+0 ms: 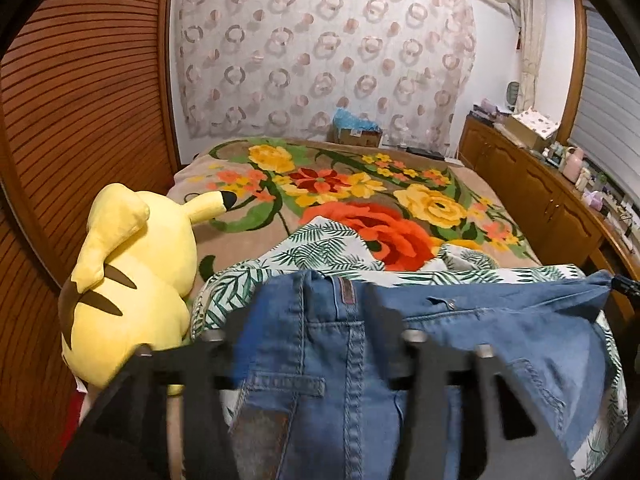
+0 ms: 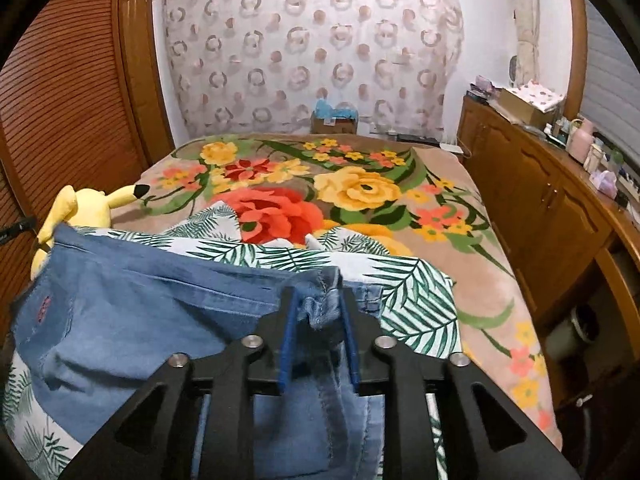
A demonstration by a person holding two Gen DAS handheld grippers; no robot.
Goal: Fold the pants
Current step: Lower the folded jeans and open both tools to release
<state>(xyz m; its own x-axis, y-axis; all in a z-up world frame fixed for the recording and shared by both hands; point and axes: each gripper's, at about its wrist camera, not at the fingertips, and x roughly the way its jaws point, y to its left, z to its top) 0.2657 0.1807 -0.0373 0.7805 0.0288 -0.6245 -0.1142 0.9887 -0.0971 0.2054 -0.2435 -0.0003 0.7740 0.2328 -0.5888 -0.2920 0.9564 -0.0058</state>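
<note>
Jeans (image 1: 400, 360) lying across the leaf-print sheet (image 1: 320, 248) on the flowered blanket (image 2: 360, 192), beside the yellow plush toy (image 1: 132, 280). Releasing after a fold, seemingly: left gripper (image 1: 308, 344) spread over the waistband, right gripper (image 2: 318, 320) parted around a frayed hem, barely pinching. Needing next: withdrawing, regrasping the folded edge, halving again.

This is a bedroom in a home. A bed (image 2: 460, 216) with a floral blanket (image 1: 440, 204) fills the middle of the room. A yellow plush toy (image 1: 132, 280) lies on it. A patterned curtain (image 2: 312, 48) hangs behind. Wooden cabinets (image 2: 532, 200) along the right carry boxes and bottles. On the left stands a louvred wooden door (image 1: 80, 100).
</note>
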